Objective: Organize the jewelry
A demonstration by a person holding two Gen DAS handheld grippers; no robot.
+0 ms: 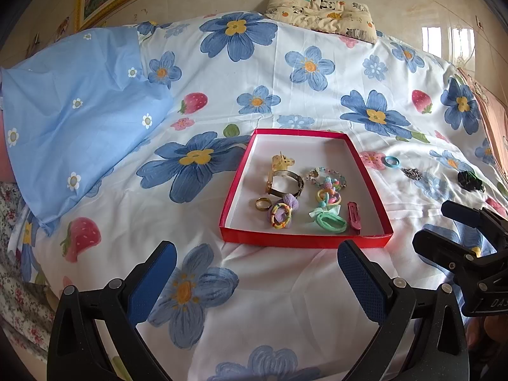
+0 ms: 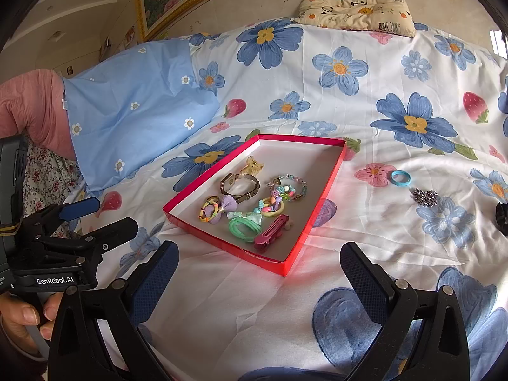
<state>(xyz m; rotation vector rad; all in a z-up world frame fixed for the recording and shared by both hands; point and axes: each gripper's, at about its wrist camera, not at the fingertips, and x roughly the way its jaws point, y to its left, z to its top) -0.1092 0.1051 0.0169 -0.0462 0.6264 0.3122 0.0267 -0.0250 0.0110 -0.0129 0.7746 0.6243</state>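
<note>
A shallow red box (image 1: 304, 240) (image 2: 309, 222) with a white floor lies on the flowered bedspread. Inside it are a gold watch (image 1: 285, 182) (image 2: 241, 187), a beaded bracelet (image 1: 327, 176) (image 2: 290, 187), a gold ring (image 1: 263, 203), a green hair tie (image 1: 328, 220) (image 2: 244, 227), a dark red hair clip (image 1: 354, 216) (image 2: 271, 233) and other small pieces. Right of the box, on the sheet, lie a blue ring (image 1: 391, 162) (image 2: 400, 178), a sparkly silver piece (image 1: 412, 174) (image 2: 425, 197) and a black scrunchie (image 1: 470, 180) (image 2: 501, 219). My left gripper (image 1: 257, 263) and right gripper (image 2: 260, 266) stand open and empty just in front of the box.
A light blue pillow (image 1: 79, 120) (image 2: 133, 108) lies at the left, and a small panda-print cushion (image 1: 320, 16) (image 2: 355, 9) at the far edge by the wall. A person's hand (image 2: 22, 314) holds the left tool. Pink fabric (image 2: 31, 104) shows behind the pillow.
</note>
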